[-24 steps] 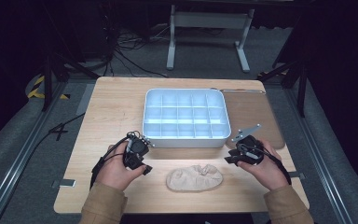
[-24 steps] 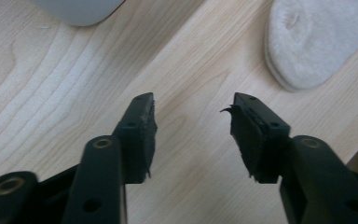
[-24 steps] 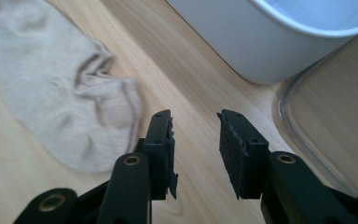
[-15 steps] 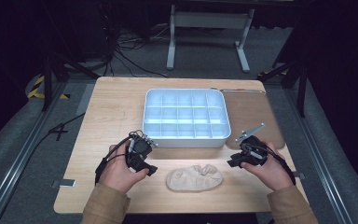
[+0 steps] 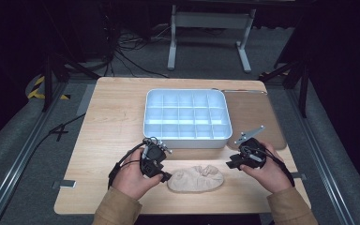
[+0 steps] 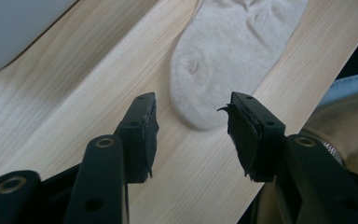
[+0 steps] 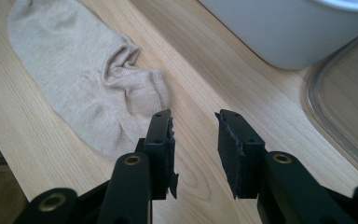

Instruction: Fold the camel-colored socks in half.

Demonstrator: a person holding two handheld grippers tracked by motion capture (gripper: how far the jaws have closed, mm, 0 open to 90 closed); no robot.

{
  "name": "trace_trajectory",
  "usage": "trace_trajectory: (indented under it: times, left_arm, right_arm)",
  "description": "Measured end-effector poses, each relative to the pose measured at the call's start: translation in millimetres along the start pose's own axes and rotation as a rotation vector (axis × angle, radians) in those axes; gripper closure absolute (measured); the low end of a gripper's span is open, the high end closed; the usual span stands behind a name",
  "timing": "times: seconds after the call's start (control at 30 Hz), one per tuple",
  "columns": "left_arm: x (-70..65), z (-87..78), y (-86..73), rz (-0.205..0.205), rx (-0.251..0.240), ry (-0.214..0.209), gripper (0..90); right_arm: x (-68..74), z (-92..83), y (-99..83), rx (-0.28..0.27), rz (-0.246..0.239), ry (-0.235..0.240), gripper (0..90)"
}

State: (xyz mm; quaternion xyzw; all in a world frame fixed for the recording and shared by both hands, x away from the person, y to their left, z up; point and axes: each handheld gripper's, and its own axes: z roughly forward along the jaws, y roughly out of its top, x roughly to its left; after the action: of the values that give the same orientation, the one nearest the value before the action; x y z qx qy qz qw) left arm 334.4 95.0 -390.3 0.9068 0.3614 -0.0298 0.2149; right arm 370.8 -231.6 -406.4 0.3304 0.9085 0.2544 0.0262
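Note:
A beige sock lies flat on the wooden table near the front edge, between my two hands. My left gripper is at the sock's left end. In the left gripper view its jaws stand open just short of the rounded end of the sock, with bare wood between them. My right gripper is off the sock's right end. It is open above bare wood, and the crumpled cuff of the sock lies just left of its left jaw.
A white compartment tray sits in the middle of the table behind both grippers, its wall close in the right gripper view. A clear lid lies flat to the right of the tray. The table's front edge is close behind the sock.
My left gripper has moved right and toward the front edge, up to the sock's left end. My right gripper has shifted slightly toward the front edge. The sock has not moved.

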Motion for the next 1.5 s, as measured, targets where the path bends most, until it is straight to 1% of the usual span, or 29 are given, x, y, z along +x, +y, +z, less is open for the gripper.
trace_trajectory:
  times: [0.03,0.07,0.1,0.17,0.2,0.27,0.33,0.4,0.43,0.47,0.5,0.57,0.63,0.7,0.73,0.77,0.83,0.87,0.9,0.93,1.03,1.17,1.3,1.33,1.37,1.5]
  left_arm:
    - [-0.2,1.6,0.3,-0.004,-0.008,-0.009,53.9]
    - [-0.2,1.6,0.3,-0.004,-0.008,-0.009,54.1]
    - [-3.0,4.4,1.0,-0.023,-0.022,-0.03,55.6]
    - [-6.6,6.2,1.9,-0.026,-0.02,-0.054,56.9]
    - [-8.4,7.2,2.4,-0.027,-0.017,-0.054,57.0]
    - [-9.5,8.9,3.3,-0.02,-0.016,-0.05,57.7]
    - [-9.9,11.6,3.1,-0.036,-0.007,-0.046,59.0]
    - [-8.4,16.0,2.9,-0.05,-0.005,-0.024,59.4]
    - [-6.0,19.4,2.6,-0.059,-0.004,-0.004,59.4]
    - [-4.7,21.4,2.3,-0.074,0.001,0.006,59.4]
    - [-1.1,25.1,1.8,-0.085,-0.003,0.01,59.4]
    - [6.5,31.8,-0.9,-0.129,0.002,0.006,59.4]
    - [13.5,37.5,-3.6,-0.156,-0.008,-0.009,59.6]
    - [17.6,41.0,-6.2,-0.185,-0.028,-0.03,60.8]
    - [18.8,42.5,-7.3,-0.201,-0.029,-0.042,61.2]
    - [18.8,42.5,-7.3,-0.201,-0.029,-0.042,61.9]
    - [18.6,42.9,-7.4,-0.206,-0.022,-0.055,62.1]
    - [18.6,42.9,-7.4,-0.206,-0.022,-0.055,62.3]
    - [17.5,42.9,-7.3,-0.213,-0.014,-0.063,62.4]
    - [17.1,42.9,-7.0,-0.212,-0.01,-0.067,62.5]
    - [15.9,44.0,-6.4,-0.211,0.0,-0.068,62.4]
    - [13.5,48.8,-6.1,-0.203,0.035,-0.048,61.5]
    - [11.8,52.8,-5.7,-0.194,0.067,-0.044,60.1]
    - [11.1,53.9,-5.4,-0.188,0.077,-0.038,60.0]
    - [10.2,54.6,-4.8,-0.183,0.078,-0.042,60.1]
    - [6.0,55.4,-2.6,-0.15,0.096,-0.019,59.5]
  right_arm:
    - [0.6,0.9,0.2,0.002,-0.004,0.001,66.3]
    - [1.3,1.4,0.3,0.005,-0.006,0.0,66.3]
    - [1.9,1.9,0.2,0.005,-0.006,-0.001,66.1]
    - [2.7,2.7,0.3,0.007,-0.013,0.003,64.5]
    - [3.6,3.4,0.2,0.008,-0.014,0.002,64.2]
    - [4.4,4.5,0.0,0.01,-0.018,0.002,64.2]
    - [6.2,5.8,0.0,0.014,-0.022,0.008,64.3]
    - [9.1,6.4,0.5,0.013,-0.028,0.013,64.3]
    - [9.7,6.5,0.7,0.012,-0.031,0.016,64.2]
    - [11.1,6.9,1.0,0.012,-0.029,0.014,64.2]
    - [11.6,7.1,1.0,0.013,-0.028,0.017,63.6]
    - [13.1,8.6,1.0,0.016,-0.027,0.02,61.8]
    - [14.0,10.5,0.8,0.026,-0.023,0.018,61.1]
    - [14.3,12.0,0.2,0.029,-0.018,0.014,61.8]
    - [14.6,12.6,-0.1,0.028,-0.009,0.02,62.9]
    - [14.7,13.7,-0.5,0.031,0.002,0.03,63.6]
    - [15.1,15.3,-0.6,0.035,0.004,0.034,63.4]
    - [15.1,15.3,-0.6,0.035,0.004,0.034,63.4]
    - [15.9,17.3,-0.6,0.044,-0.001,0.03,63.4]
    - [16.3,18.2,-0.6,0.047,-0.003,0.032,63.5]
    - [17.3,19.9,-0.6,0.05,-0.009,0.039,63.8]
    - [20.5,23.2,-0.2,0.062,-0.019,0.046,64.0]
    - [23.1,26.1,0.2,0.071,-0.027,0.048,63.9]
    - [23.6,26.8,0.2,0.073,-0.028,0.049,64.0]
    - [24.1,27.4,0.3,0.075,-0.029,0.049,63.9]
    - [25.0,28.9,0.0,0.078,-0.034,0.044,63.4]
